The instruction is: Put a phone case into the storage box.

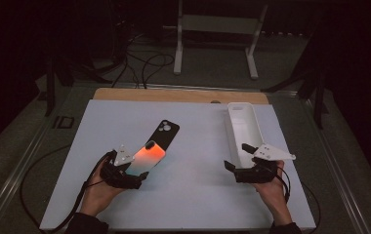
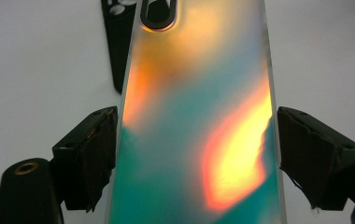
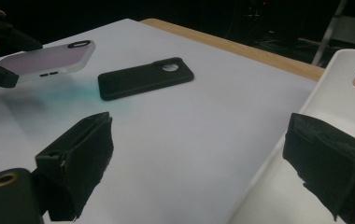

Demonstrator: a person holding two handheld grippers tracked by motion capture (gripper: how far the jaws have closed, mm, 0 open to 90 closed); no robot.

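Note:
My left gripper [image 1: 135, 168] is shut on the lower end of an iridescent orange-and-teal phone case [image 1: 147, 155], held tilted above the white board. In the left gripper view the black pads [image 2: 96, 149] press both long edges of this case [image 2: 194, 116]. A black phone case [image 1: 165, 132] lies flat just beyond it, its camera cutout at the far end. A white phone case [image 1: 244, 129] lies at the right, hollow side up. My right gripper [image 1: 236, 156] stands open at its near end, with one jaw over the white rim [image 3: 344, 79] and nothing gripped.
The white board [image 1: 193, 195] rests on a wooden tabletop [image 1: 174, 95]. Cables and a white metal stand [image 1: 217, 29] are on the dark floor beyond. Cables trail from both grippers toward the near edge.

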